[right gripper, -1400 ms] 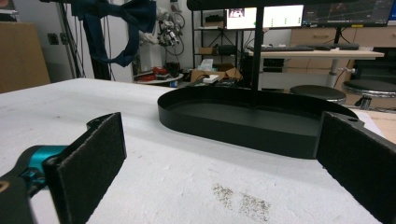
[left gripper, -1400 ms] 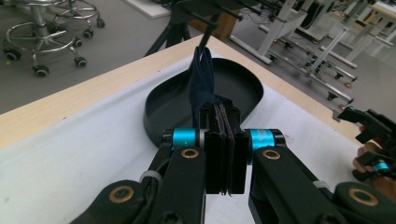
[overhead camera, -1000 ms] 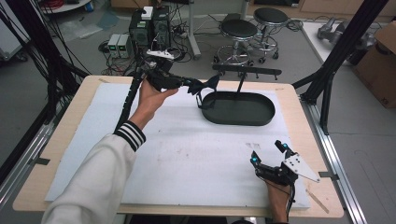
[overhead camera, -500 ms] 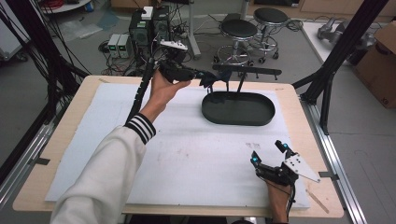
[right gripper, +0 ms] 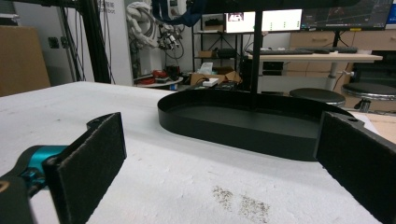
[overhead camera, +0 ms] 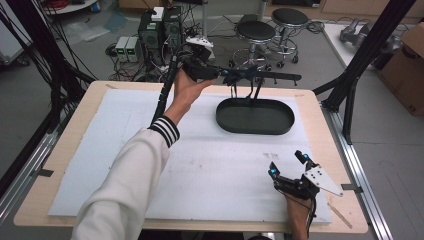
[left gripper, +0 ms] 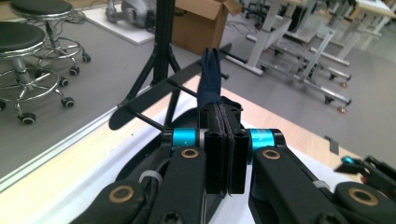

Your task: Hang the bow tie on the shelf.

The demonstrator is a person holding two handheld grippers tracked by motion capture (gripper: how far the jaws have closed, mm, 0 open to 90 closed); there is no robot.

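As I have carried my left tool [overhead camera: 235, 76] farther right and up since a second ago, its jaws clamped on a dark blue cloth strip [left gripper: 211, 74], it now sits at the black rack's top bar [overhead camera: 272, 76] above the black oval tray [overhead camera: 255, 116]; hanging appears imminent. My right tool [overhead camera: 289, 165] rests spread apart, near right on the counter [overhead camera: 100, 95].

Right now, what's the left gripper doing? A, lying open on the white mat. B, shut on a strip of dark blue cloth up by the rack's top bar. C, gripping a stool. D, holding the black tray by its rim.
B: in the left gripper view the left gripper has its fingers pressed together on a dark blue cloth that sticks up between them, raised beside the rack's top bar above the black tray.
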